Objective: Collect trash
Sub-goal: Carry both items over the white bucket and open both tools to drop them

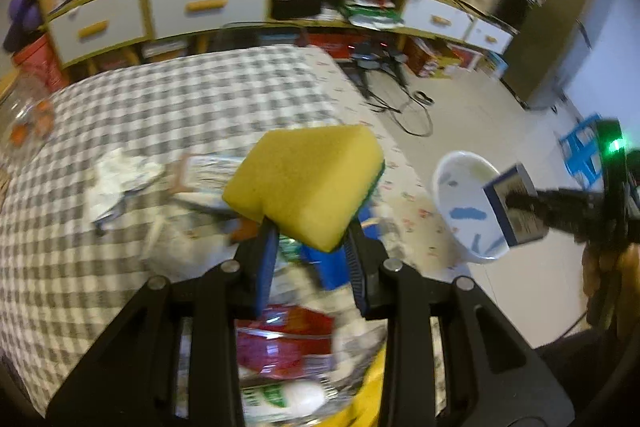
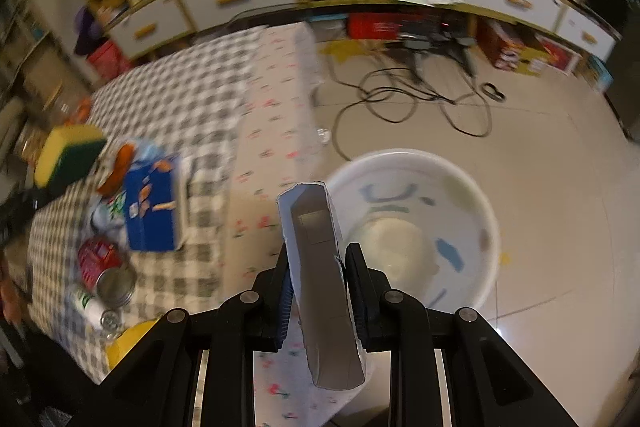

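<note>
Gripping a yellow sponge (image 1: 303, 182) with a green scouring layer, the left gripper (image 1: 310, 239) holds it between closed fingers (image 1: 266, 259), raised above the table (image 1: 140, 115). The right gripper (image 2: 316, 267) is clamped on an open, flattened carton (image 2: 320, 267) with a blue-edged outer face and a grey interior; in the right wrist view the carton stands between the fingers (image 2: 356, 287) just beside the table's edge, with its upper end in front of the rim of the white basin (image 2: 490, 227).

The white basin stands on the tiled floor (image 2: 540, 147), near the table's corner. It shows blue and green markings inside.

The remaining trash lies on the table's grey-and-white checked cloth:
- a blue box (image 2: 152, 203) with orange print, lying on its side;
- a red can (image 2: 104, 267) on its side, open end visible;
- a small white bottle (image 2: 90, 303) with green lettering, just beside the can;
- crumpled white paper (image 1: 120, 175), seen in the left wrist view.

Black cables (image 2: 400, 99) lie coiled on the floor beyond the basin. A shelving unit (image 1: 168, 7) with white drawers stands behind the table. Both views are motion-blurred.
</note>
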Demonstrator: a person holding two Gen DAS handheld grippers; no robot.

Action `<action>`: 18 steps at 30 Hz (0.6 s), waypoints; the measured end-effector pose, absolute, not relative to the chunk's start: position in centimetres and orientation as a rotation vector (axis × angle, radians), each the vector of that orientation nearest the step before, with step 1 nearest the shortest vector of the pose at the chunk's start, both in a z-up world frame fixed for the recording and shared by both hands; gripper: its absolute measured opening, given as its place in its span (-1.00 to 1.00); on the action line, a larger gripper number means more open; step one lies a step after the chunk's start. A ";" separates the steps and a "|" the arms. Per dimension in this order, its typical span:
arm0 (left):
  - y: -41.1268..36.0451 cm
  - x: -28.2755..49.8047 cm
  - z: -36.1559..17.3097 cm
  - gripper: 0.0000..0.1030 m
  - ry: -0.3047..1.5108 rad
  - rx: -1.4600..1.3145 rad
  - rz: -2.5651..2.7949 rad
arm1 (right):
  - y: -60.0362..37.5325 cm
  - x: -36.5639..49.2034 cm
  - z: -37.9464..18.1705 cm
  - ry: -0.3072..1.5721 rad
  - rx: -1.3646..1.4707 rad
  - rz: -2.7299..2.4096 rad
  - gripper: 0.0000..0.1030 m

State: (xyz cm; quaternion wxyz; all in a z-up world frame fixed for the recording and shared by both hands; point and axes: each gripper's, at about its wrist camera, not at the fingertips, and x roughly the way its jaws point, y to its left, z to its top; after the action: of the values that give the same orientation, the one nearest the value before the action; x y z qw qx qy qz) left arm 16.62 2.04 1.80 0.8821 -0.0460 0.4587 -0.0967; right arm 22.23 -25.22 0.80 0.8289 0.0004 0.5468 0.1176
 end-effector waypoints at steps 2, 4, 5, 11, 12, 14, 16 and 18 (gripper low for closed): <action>0.4 16.8 1.6 -0.33 0.958 -0.071 -0.232 | -26.6 22.4 0.7 1.161 0.020 0.220 -0.50; -1.5 17.2 1.4 -0.33 0.963 -0.046 -0.268 | -27.9 22.7 0.4 1.163 0.038 0.194 -0.50; -2.4 17.2 1.2 -0.33 0.965 -0.034 -0.284 | -28.6 22.9 0.2 1.164 0.048 0.182 -0.50; -8.1 17.8 0.6 -0.33 0.969 0.042 -0.388 | -31.3 23.4 -0.6 1.164 0.095 0.135 -0.47; -9.0 17.9 0.4 -0.33 0.971 0.055 -0.403 | -31.5 23.5 -0.8 1.163 0.101 0.133 -0.45; -10.7 18.2 -0.1 -0.32 0.977 0.084 -0.433 | -32.3 23.7 -1.1 1.167 0.124 0.121 -0.35; -12.1 18.5 -0.8 -0.32 0.982 0.110 -0.456 | -33.0 23.8 -1.3 1.180 0.145 0.109 -0.19; -13.4 19.0 -1.6 -0.32 0.989 0.130 -0.478 | -34.0 23.6 -1.2 1.176 0.165 0.090 0.00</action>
State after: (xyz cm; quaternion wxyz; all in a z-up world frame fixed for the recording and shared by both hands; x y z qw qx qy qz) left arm 18.96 -13.44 -1.59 0.8510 0.0618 0.4696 -0.2269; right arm 23.55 -34.00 -1.22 0.8278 0.0779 0.5540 0.0424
